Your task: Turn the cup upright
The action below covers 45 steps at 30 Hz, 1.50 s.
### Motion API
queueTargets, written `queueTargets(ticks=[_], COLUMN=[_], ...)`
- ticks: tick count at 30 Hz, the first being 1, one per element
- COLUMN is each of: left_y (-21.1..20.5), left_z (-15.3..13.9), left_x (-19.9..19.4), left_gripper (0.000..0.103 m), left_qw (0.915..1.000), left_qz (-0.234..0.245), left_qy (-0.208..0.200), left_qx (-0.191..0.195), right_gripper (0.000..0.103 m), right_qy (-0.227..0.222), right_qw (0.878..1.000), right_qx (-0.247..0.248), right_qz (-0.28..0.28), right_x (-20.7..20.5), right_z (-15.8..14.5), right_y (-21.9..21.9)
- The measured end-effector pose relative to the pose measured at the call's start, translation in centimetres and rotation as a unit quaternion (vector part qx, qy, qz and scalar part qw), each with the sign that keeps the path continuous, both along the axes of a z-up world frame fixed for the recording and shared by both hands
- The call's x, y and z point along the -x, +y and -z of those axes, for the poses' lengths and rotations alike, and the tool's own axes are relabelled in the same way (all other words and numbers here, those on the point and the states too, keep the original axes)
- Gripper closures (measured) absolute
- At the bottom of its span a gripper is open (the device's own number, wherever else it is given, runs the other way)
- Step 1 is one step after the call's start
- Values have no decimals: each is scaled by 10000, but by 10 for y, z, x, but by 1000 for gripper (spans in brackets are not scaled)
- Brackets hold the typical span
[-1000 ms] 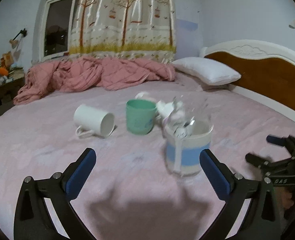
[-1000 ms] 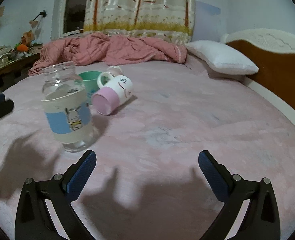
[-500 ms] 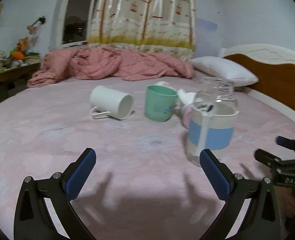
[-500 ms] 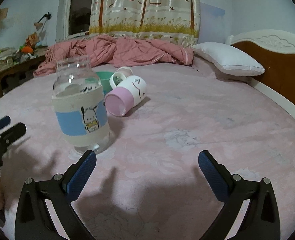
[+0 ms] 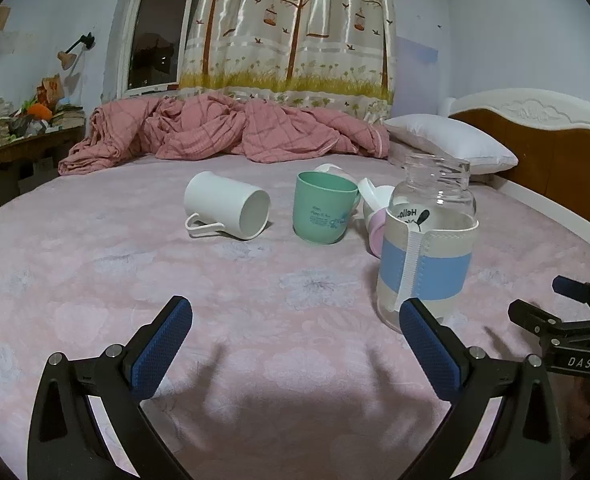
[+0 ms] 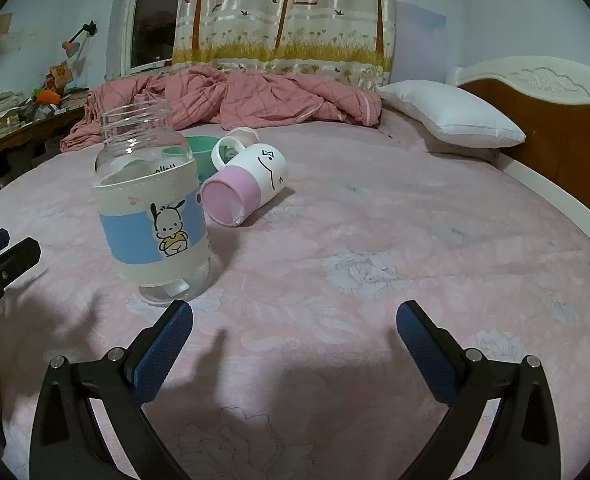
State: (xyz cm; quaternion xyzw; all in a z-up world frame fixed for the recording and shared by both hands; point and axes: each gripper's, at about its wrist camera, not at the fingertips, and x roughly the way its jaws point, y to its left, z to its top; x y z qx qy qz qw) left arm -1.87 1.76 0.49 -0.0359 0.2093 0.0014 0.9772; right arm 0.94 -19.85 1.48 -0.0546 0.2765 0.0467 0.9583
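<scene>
Bedspread (image 5: 295, 300) beneath two spread grippers

White cup (image 5: 226, 210) on its side

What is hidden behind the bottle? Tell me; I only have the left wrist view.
Observer: A pink-and-white mug lies on its side there, with its pink base toward the right wrist camera.
Operator: Give me its handle position.
Observer: The handle sticks up on the side nearest the green cup.
Operator: Report what the right claw is lined up on.
Observer: The right claw is open with only bedspread between its fingers. The bottle stands upright just beyond its left finger, and the mug is farther back.
</scene>
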Motion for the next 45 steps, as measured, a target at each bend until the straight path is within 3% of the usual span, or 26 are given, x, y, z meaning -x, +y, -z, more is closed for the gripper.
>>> queueTargets(ticks=[45], left_y=[0], left_z=[1], left_x=[-3], left_gripper=[0], left_qw=[9999], left_qz=[-26], left_qy=[90], left_qx=[-60], right_gripper=[0], right_qy=[-88], right_qw=[9999], right_qx=[148], right_qz=[-9], right_x=[6], right_z=[1], right_y=[3])
